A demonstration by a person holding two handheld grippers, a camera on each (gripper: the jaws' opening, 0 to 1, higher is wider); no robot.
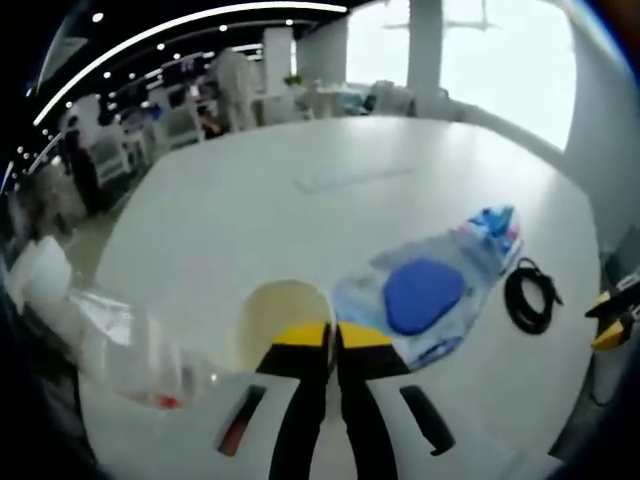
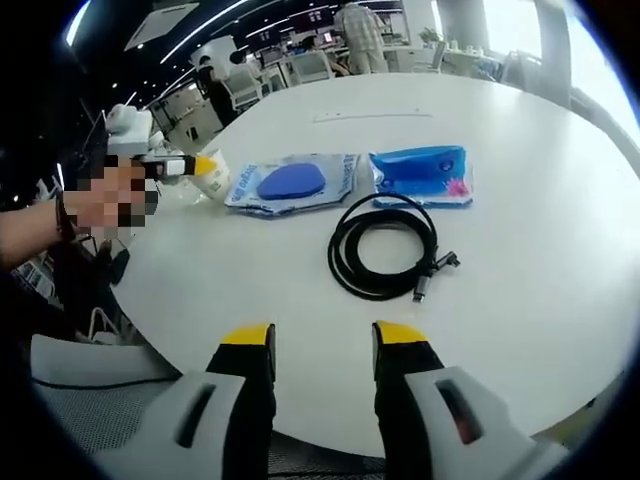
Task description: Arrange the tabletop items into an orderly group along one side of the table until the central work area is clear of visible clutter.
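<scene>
Cup (image 2: 212, 176) left of pouch (image 2: 292, 184); packet (image 2: 422, 176) right of pouch; cable (image 2: 385, 246) before both.

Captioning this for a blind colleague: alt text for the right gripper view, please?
The right gripper, jaws open, hovers over a white table facing a coiled black cable, with two blue plastic packets beyond it.

In the left gripper view the paper cup (image 1: 283, 325) is half hidden behind the closed jaws at 6 o'clock — whether they pinch its rim cannot be told. A clear plastic bottle (image 1: 120, 345) at 8 o'clock is blurred. At 3 o'clock the right gripper (image 1: 612, 318) is cut off by the edge.
</scene>
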